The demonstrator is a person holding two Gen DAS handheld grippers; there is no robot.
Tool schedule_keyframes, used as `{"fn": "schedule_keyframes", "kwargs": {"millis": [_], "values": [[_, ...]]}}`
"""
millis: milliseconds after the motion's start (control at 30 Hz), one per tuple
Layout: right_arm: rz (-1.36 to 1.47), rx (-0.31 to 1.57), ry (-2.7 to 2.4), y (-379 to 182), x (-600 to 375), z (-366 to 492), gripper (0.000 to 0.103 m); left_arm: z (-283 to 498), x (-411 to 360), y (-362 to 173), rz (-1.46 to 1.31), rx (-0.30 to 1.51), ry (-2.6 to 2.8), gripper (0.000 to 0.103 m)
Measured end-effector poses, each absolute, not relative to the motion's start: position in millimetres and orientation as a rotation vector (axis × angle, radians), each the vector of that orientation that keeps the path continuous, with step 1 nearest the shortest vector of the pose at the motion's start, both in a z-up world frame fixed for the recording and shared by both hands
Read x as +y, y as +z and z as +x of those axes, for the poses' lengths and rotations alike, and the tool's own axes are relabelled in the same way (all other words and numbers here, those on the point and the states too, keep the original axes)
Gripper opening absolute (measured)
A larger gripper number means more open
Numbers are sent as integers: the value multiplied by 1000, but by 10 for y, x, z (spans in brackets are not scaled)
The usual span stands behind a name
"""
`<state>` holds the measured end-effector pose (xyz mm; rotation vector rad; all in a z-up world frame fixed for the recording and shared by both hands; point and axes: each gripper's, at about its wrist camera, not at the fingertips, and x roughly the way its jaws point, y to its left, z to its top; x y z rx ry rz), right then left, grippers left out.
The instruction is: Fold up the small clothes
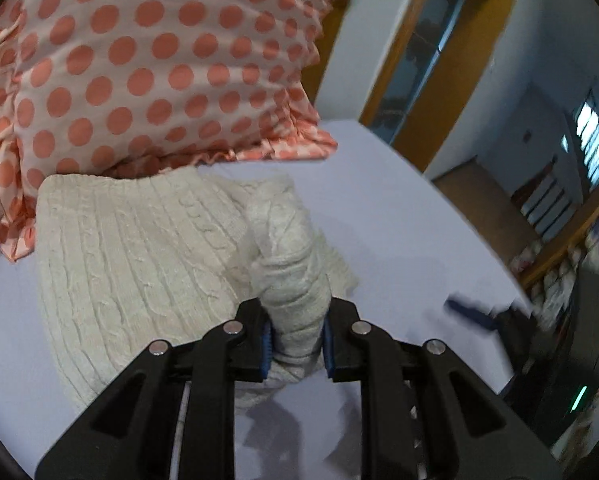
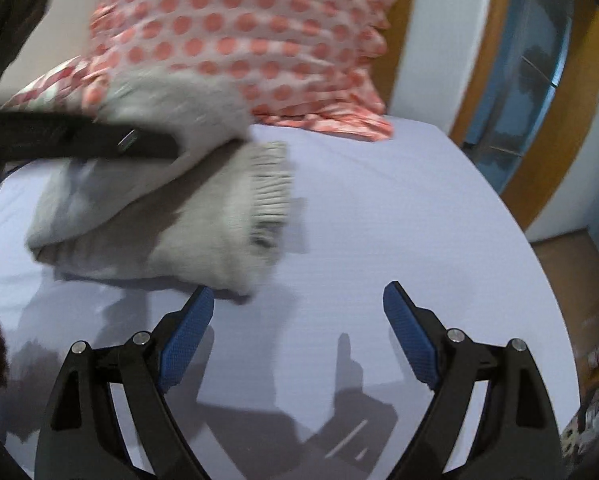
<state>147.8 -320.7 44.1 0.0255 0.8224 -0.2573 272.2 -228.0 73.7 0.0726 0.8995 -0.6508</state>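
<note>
the left gripper pinches a bunched-up part of a cream cable-knit sweater. the knit fills the gap between its blue pads, so this claw is closed on it. the rest of the sweater lies on a pale purple bed sheet, and its far edge touches a pillow with orange dots.

the right gripper hangs over the bare sheet with its blue pads spread wide and nothing between them. in the right wrist view the sweater sits up and to the left, blurry, with its ribbed hem pointing to the right. the left gripper shows there as a dark bar across the knit. the dotted pillow lies behind the sweater. a wood door frame stands past the bed.
</note>
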Motion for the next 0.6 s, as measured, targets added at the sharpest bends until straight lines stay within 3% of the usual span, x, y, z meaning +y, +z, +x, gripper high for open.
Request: {"fn": "schedule_keyframes", "kwargs": {"millis": [167,300,433,600], "values": [[173,787,-294,543,-3608,1451,88,2553,-2298,494,150,935,-675,27],[266,733,-187,770,-3668,1579,88,2267,-1953,641,65,924,-802,51],[290,661,-11,1021,-3435,1779,88,2095,-1536,778,15,917,-787,63],[334,691,258,967,-2971,2275,88,2401,-1053,808,-112,937,-630,68]]}}
